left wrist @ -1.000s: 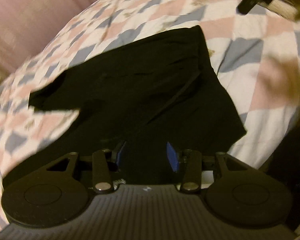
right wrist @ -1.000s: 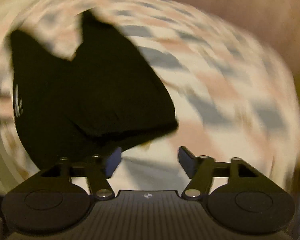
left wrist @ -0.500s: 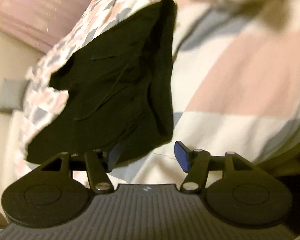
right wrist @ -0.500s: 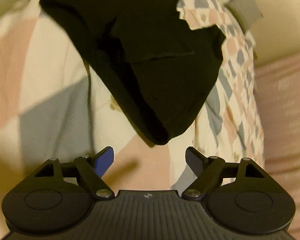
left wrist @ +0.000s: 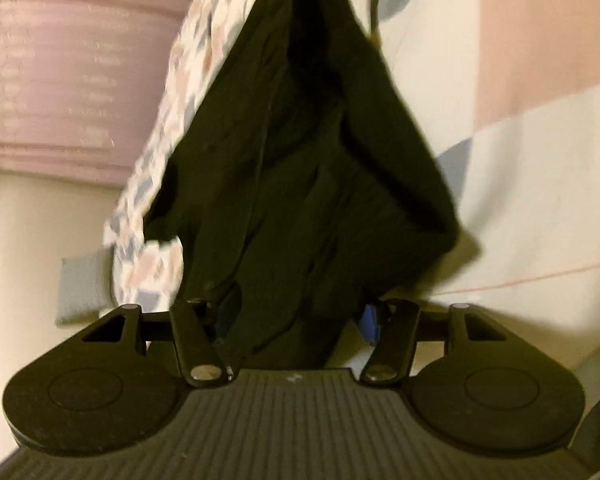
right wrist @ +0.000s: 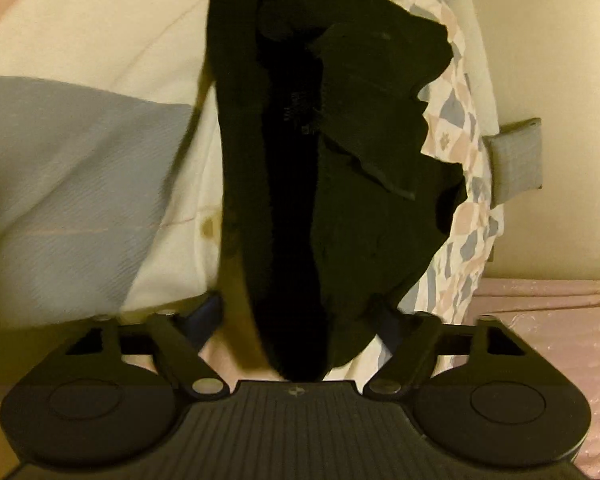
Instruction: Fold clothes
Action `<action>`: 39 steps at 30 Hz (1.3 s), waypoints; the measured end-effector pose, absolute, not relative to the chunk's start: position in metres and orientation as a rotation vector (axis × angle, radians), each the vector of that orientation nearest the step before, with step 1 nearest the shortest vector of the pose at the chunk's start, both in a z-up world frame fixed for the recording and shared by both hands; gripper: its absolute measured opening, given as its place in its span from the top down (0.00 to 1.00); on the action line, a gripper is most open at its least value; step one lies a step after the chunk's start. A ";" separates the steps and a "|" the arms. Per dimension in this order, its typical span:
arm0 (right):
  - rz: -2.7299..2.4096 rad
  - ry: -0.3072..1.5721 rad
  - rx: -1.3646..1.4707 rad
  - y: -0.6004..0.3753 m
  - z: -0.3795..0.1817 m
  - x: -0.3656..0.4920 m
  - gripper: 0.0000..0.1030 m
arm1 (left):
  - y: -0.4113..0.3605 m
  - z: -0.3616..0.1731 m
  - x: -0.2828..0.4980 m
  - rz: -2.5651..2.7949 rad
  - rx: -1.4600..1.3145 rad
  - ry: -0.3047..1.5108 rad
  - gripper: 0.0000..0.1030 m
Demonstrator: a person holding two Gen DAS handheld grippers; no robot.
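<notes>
While both grippers pressed in low against the bed, the black garment (left wrist: 300, 168) lay bunched on the patchwork bedcover (left wrist: 520, 160), a spread of cream, pink and grey-blue patches. Its cloth ran away from each camera in a long, rumpled ridge, with one folded flap and a hemmed edge showing in the right wrist view (right wrist: 380, 120).

The left gripper (left wrist: 296, 320) had its two fingers spread wide, and a lower corner of the garment sat right between them, covering most of the gap. A blue pad (left wrist: 369, 322) showed on the right-hand finger, just beside the fabric; the other pad was mostly hidden by the dark cloth. The fingers had not closed on the cloth.

The right gripper (right wrist: 296, 320) was likewise released, fingers apart. The garment's narrow end dropped between them toward the gripper body, touching or nearly touching the right-hand finger, while a strip of bedcover showed beside the left-hand one.

Nothing in either view served as a container; the garment rested on the bedcover alone. A grey cushion (right wrist: 516, 160) stood at the far edge of the bed against a pale wall, and a pink ribbed curtain (left wrist: 60, 60) hung beyond.
</notes>
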State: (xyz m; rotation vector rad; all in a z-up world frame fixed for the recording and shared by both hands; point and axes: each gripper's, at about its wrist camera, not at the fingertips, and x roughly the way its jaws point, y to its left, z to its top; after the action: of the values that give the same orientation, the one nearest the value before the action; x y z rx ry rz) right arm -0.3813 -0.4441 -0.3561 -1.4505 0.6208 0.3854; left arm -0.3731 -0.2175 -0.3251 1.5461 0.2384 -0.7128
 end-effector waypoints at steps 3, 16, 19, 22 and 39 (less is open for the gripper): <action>0.402 0.636 -1.445 -0.445 -0.355 -0.369 0.58 | -0.221 -0.334 -0.377 -0.704 1.581 0.245 0.60; 0.325 0.539 -1.341 -0.475 -0.273 -0.364 0.93 | -0.232 -0.260 -0.416 -0.761 1.359 0.300 0.97; 0.323 0.550 -1.351 -0.491 -0.261 -0.388 0.93 | -0.243 -0.244 -0.444 -0.828 1.333 0.273 0.97; 0.351 0.615 -1.382 -0.513 -0.268 -0.419 0.92 | -0.259 -0.242 -0.479 -0.920 1.301 0.271 0.98; 0.381 0.866 -1.445 -0.579 -0.310 -0.531 0.91 | -0.341 -0.254 -0.586 -1.311 1.113 0.268 0.99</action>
State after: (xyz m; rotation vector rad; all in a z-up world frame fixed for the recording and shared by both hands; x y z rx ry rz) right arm -0.5310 -0.5787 -0.3100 -1.4454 0.8660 0.3806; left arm -0.5858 -0.3412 -0.2541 1.1126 0.2680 -1.3106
